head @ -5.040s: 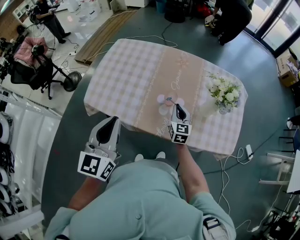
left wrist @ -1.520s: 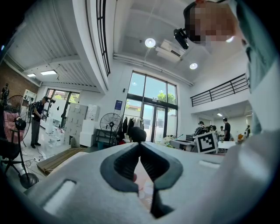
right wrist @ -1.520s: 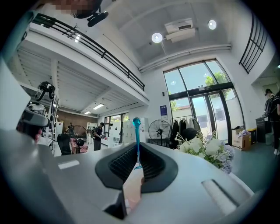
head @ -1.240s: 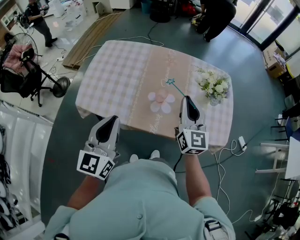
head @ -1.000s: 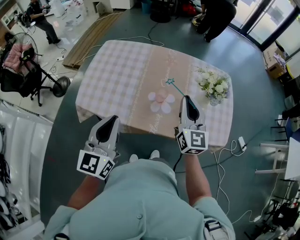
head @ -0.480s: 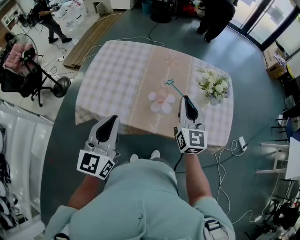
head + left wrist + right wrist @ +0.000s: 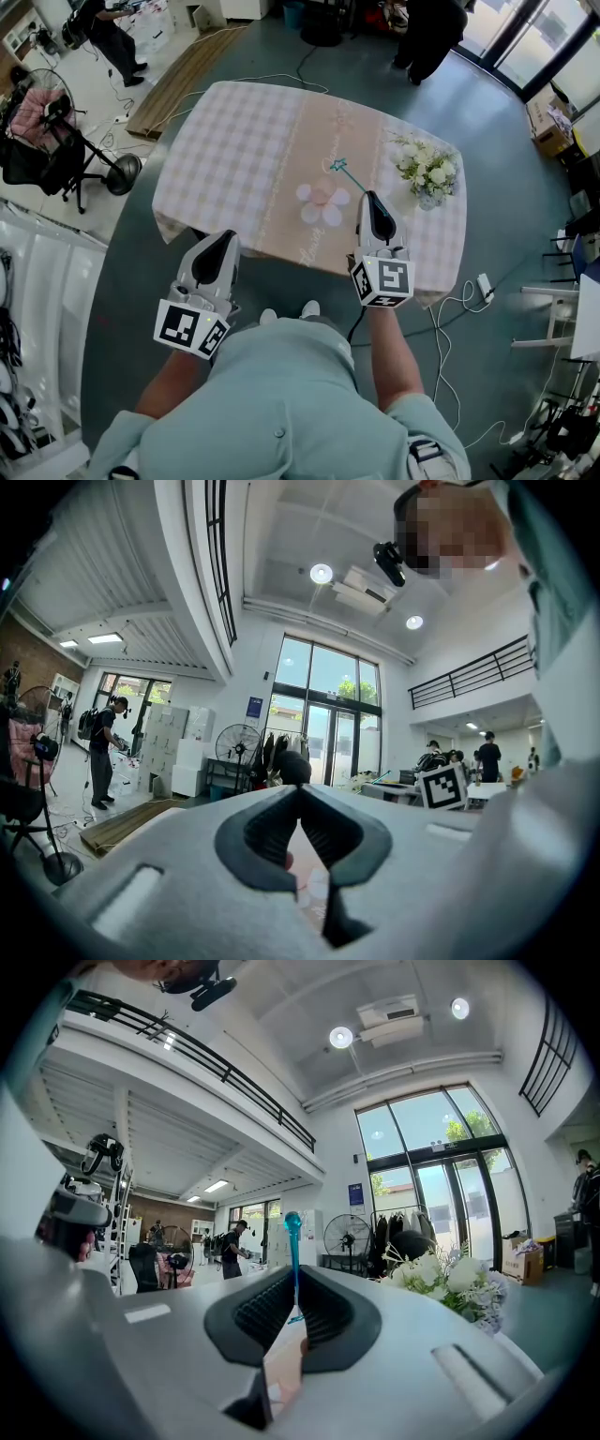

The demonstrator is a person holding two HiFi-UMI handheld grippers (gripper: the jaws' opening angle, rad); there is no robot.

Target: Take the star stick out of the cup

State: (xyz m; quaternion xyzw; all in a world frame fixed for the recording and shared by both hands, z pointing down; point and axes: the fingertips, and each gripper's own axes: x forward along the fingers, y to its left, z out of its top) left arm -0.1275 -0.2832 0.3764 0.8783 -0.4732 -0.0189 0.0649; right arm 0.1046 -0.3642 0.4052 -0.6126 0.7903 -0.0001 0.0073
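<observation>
The counter (image 7: 234,141) carries a checked cloth (image 7: 216,178) with a plain band down its middle. A bouquet (image 7: 427,172) of white flowers stands at its right side.

My left gripper (image 7: 225,242) hangs at the counter's near left edge. Its jaws are clenched tip to tip, with nothing between them in its own view.

My right gripper (image 7: 372,199) sits over the near right part of the counter, between the bouquet and the mat. Its jaws are clenched on the star stick, with the shaft pinched between the ribbed pads in the right gripper view.

A white petal-shaped mat (image 7: 305,214) lies on the middle band, and the pink cup (image 7: 322,194) stands on it.

The star stick (image 7: 351,176) is blue-green. It runs from my right gripper's tips toward the far left, and its star end lies just far right of the cup. In the head view the stick is clear of the cup.
</observation>
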